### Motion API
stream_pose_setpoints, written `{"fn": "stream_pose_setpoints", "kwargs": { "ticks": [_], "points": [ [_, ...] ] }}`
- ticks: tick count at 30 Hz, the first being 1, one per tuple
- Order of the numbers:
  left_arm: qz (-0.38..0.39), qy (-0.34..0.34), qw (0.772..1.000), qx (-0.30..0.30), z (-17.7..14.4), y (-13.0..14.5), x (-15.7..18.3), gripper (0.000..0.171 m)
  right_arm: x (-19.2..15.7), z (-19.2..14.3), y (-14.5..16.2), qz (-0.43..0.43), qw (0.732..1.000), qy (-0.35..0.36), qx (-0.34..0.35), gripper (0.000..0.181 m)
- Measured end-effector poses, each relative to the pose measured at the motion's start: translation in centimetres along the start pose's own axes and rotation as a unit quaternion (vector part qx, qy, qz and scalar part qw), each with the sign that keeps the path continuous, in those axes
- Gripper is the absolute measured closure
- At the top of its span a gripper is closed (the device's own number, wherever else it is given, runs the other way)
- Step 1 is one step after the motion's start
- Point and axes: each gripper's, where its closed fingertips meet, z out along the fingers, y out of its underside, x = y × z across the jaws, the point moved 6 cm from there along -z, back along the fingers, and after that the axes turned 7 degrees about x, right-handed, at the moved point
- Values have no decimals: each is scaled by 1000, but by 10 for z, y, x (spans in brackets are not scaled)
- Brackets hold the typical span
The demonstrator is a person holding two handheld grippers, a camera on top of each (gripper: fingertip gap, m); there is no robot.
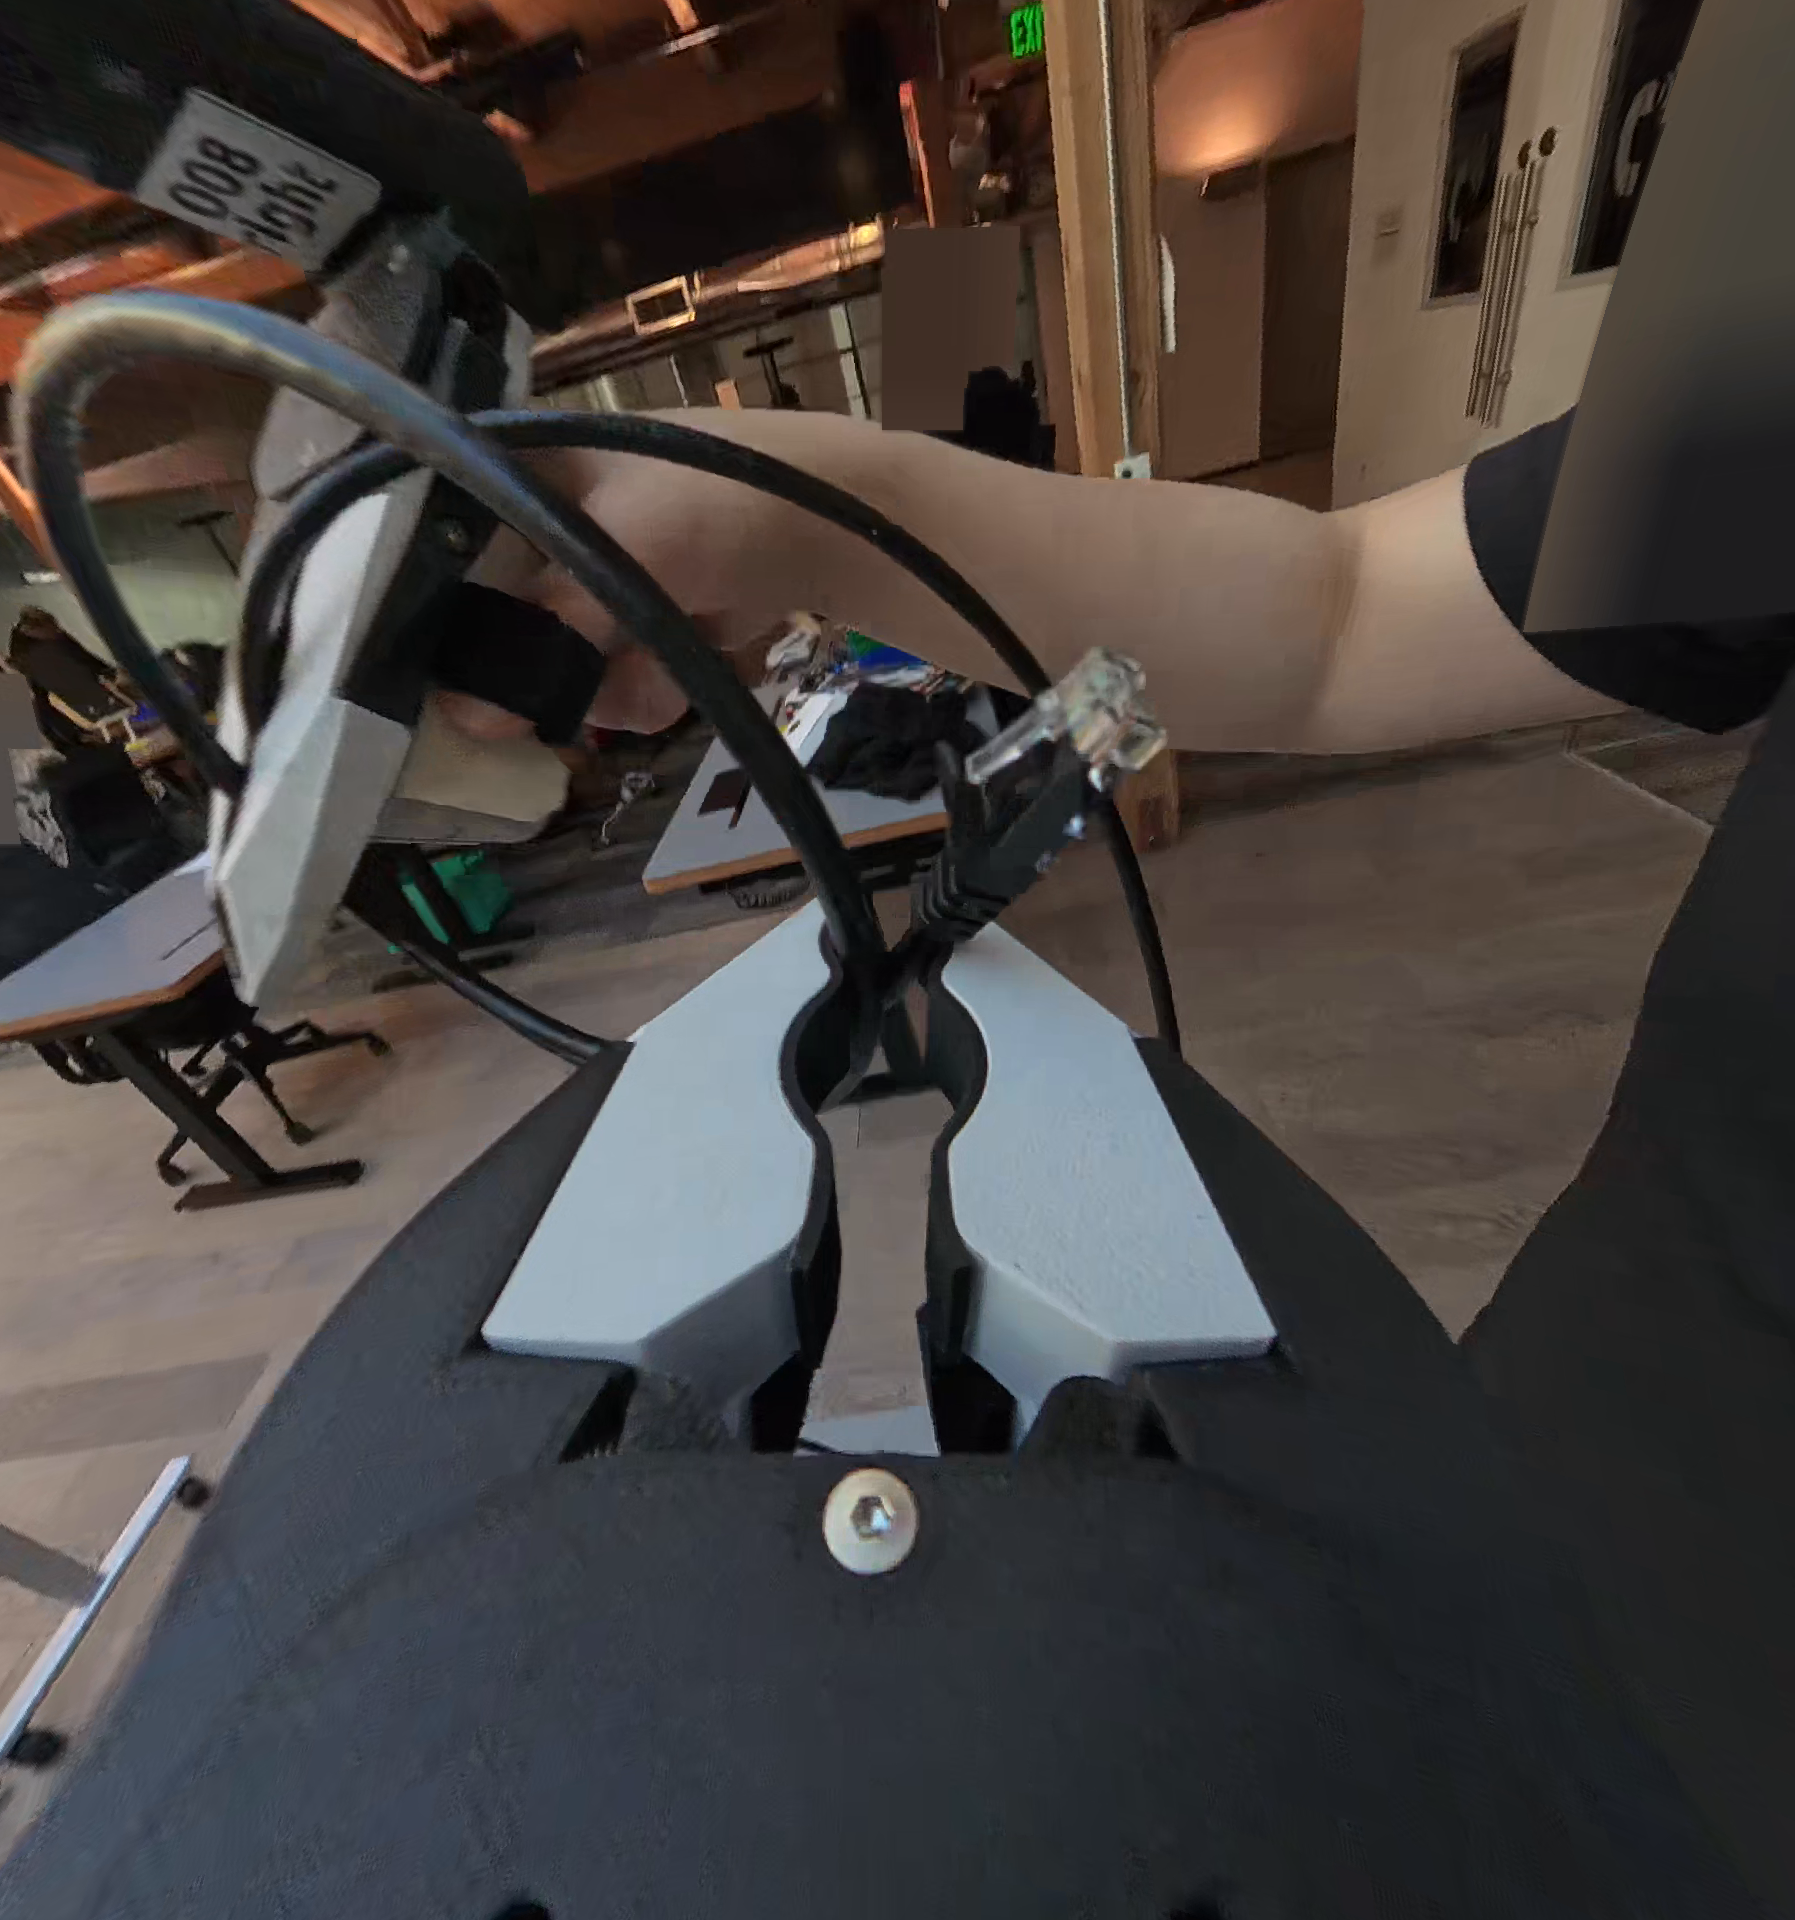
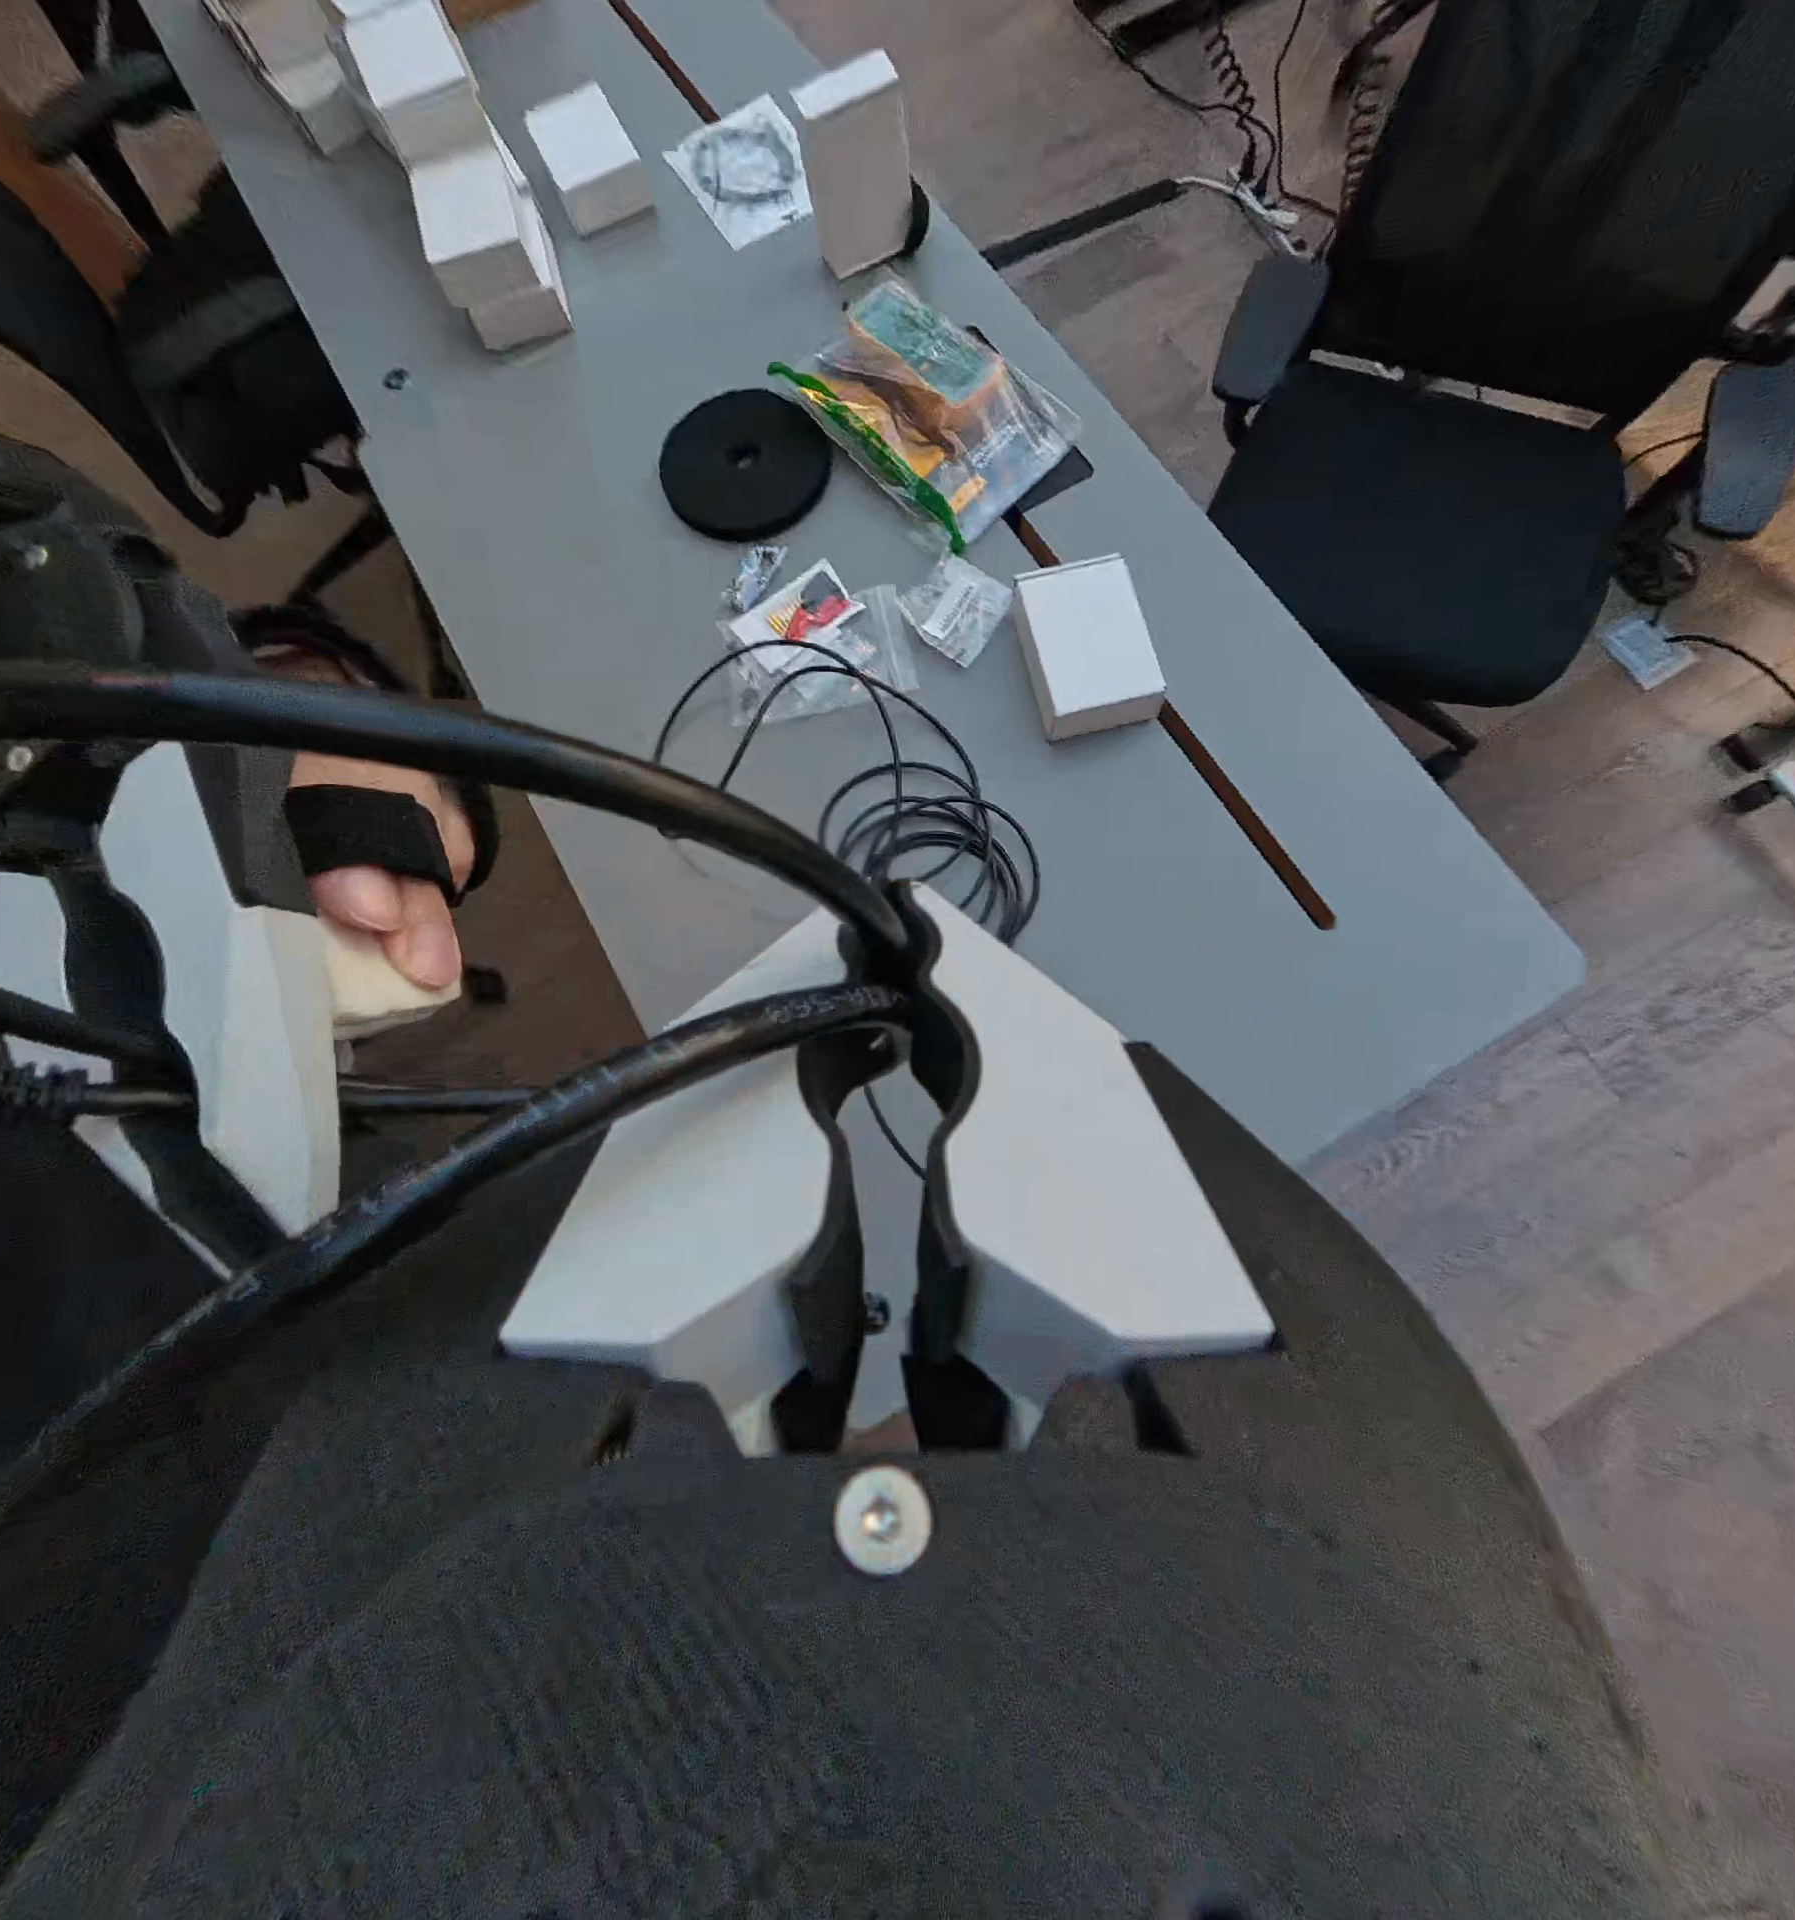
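A thick black network cable [image 1: 706, 686] loops between both grippers, held in the air. My left gripper [image 1: 882, 961] is shut on it just below its clear plug [image 1: 1080, 717], which sticks up past the fingertips. The right gripper [image 1: 259, 883], held by a hand, shows at the upper left with the cable running through it. In the right wrist view my right gripper [image 2: 908, 940] is shut on two strands of the cable [image 2: 405, 727] at its fingertips, above a grey table's near end. The left gripper [image 2: 145, 1039] shows at the left edge.
The grey table [image 2: 1184, 987] holds a thin coiled black wire [image 2: 924, 821], a white box [image 2: 1085, 644], small plastic bags [image 2: 820, 623], a black tape roll [image 2: 745, 465] and more white boxes [image 2: 477, 208]. A black office chair [image 2: 1412, 520] stands to the right. A person's arm [image 1: 1080, 582] crosses the left wrist view. My right fingertips sit around 15 cm from my left ones.
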Motion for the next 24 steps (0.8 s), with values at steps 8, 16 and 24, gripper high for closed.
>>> {"fn": "stream_pose_setpoints", "kwargs": {
  "ticks": [8, 16, 24],
  "points": [
    [-61, 49, 981, 178, -8, -29, 0, 157, -28, -25, -59, -118, 982, 78, -122, 181],
    [-123, 134, 950, 252, -40, -38, 2, 131, -53, -29, -78, -124, 989, 21, -76, 181],
    [-229, 307, 879, 283, -61, -34, -7, 97, -60, -27, -72, -136, 983, 26, -121, 181]
  ]
}}
